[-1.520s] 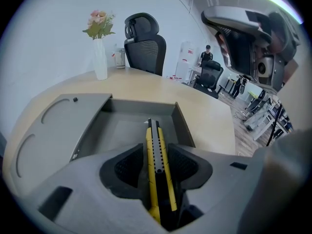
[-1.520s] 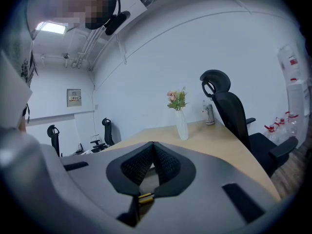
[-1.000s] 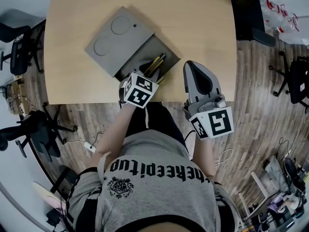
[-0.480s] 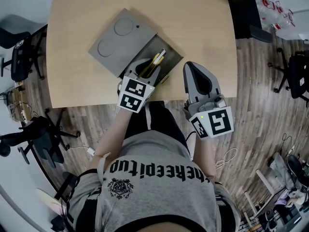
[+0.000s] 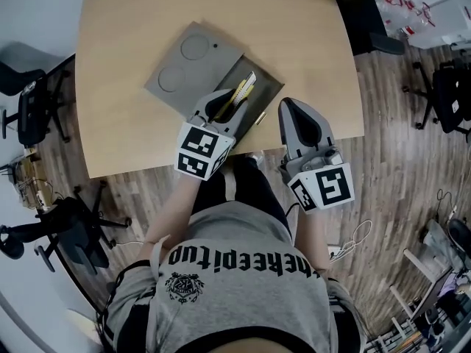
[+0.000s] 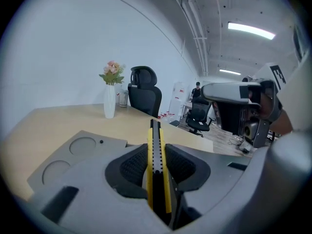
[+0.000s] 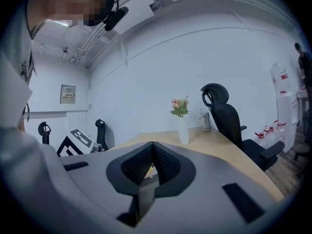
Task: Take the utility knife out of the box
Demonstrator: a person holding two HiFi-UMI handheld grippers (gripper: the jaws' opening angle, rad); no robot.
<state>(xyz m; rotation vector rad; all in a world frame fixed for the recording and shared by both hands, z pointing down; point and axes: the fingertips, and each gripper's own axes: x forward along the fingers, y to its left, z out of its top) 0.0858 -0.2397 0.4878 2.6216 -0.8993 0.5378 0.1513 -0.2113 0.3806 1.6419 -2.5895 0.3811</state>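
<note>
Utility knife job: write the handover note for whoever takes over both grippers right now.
Left claw: shut on the yellow and black utility knife, blade end pointing away from you.
Right claw: shut, empty, held off to the right of the box.
Box: open on the table; the knife appears raised over its open compartment.
Done: knife gripped and raised.
Left: carry it clear of the box and probably set it on bare table.
</note>
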